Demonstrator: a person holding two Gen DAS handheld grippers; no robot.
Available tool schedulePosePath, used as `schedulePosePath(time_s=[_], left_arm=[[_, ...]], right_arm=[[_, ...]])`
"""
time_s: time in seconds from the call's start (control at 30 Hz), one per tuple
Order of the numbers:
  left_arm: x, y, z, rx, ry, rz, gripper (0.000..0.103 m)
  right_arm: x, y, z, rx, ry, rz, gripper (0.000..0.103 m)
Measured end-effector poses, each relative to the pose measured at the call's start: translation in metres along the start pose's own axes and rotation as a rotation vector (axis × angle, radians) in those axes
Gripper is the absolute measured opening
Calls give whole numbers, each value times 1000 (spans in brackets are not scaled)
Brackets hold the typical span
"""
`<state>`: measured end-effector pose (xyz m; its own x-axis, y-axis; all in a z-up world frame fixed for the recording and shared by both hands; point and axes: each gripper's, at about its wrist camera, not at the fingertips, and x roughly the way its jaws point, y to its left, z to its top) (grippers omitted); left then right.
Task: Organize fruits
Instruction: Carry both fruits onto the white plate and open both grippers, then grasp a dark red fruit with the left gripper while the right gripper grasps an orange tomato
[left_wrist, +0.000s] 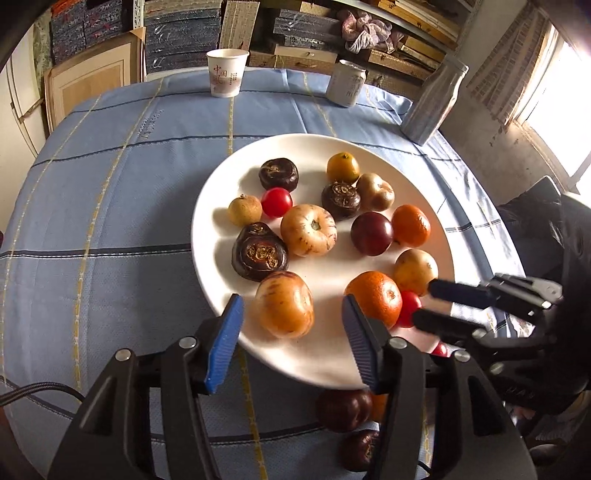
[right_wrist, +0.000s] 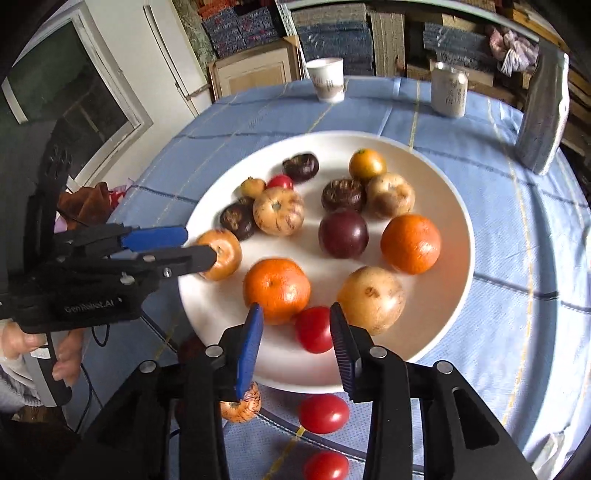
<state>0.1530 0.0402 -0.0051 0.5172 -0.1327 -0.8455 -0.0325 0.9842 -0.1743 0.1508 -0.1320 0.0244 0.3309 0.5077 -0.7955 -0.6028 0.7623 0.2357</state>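
Observation:
A white plate on the blue checked cloth holds several fruits: oranges, dark plums, brown water chestnuts, tan fruits and red tomatoes. My left gripper is open, and a tan fruit lies on the plate's near edge between its blue pads, with gaps on both sides. The right wrist view shows the same gripper at that fruit. My right gripper is open around a red tomato that rests on the plate beside an orange. It appears as the black gripper on the right in the left wrist view.
Loose fruits lie on the cloth in front of the plate: two tomatoes, a tan fruit, a dark plum and a water chestnut. At the far edge stand a paper cup, a can and a glass bottle.

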Motion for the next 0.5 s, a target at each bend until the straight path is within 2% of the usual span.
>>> schedulePosePath(time_s=[0.07,0.13,0.2,0.23,0.3,0.37,0.47,0.5], left_arm=[[-10,-1,-1,3,-15,9,65],[-25,-3,-3,10,-48,28,74],[-44,-4,-6,14,-86,43,80],[-51,-5,-8,15,-97,48,83],[-63,-5,-14,16,-111,64,87],[-72,-5,-24,14,-118,71,89],[-75,-5,-39,8,-101,83,91],[-74,-4,-46,3,-86,88,91]], right_arm=[[-18,1,8,-9,-49,-14,38],[-50,6,17,-21,-131,-37,47],[-85,12,21,-39,-226,-78,71],[-98,15,21,-45,-259,-94,75],[-120,19,17,-46,-305,-131,89],[-131,19,7,-28,-329,-157,99],[-129,12,-19,47,-288,-164,99],[-123,7,-33,106,-251,-159,99]])
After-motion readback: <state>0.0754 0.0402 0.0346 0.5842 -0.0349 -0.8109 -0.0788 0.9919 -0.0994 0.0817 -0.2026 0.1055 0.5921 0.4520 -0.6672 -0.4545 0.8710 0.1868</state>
